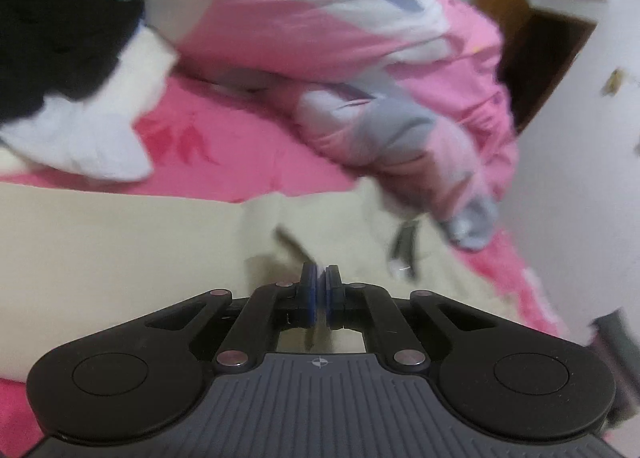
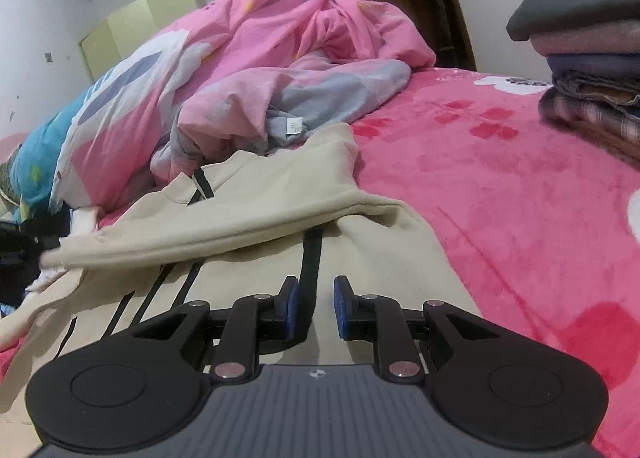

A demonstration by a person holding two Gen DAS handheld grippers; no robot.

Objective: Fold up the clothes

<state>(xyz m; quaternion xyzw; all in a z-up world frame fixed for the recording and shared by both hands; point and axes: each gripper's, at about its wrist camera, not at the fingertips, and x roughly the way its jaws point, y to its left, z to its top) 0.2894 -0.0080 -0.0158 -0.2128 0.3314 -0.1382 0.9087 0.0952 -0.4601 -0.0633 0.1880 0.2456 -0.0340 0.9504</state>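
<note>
Sweater point(image 2: 256, 225): beige with black stripes, spread on the near bed, one sleeve folded across it
Left tool point(image 1: 320, 278): closed; whether it pinches the cloth, I cannot tell
Right tool point(image 2: 316, 298): slightly parted, empty, over a stripe
Bed point(image 2: 500, 197): pink
Duvet point(image 2: 280, 37): far, rumpled
Stack point(image 2: 592, 69): folded clothes, far right

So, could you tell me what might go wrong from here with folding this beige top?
1. The left tool is shut over the beige top, but blur hides whether any fabric is pinched; lifting may leave it behind.
2. The sleeve lies folded across the body, unheld by the open right tool, and could slide off.
3. The crumpled pink duvet overlaps the collar and may snag.
</note>
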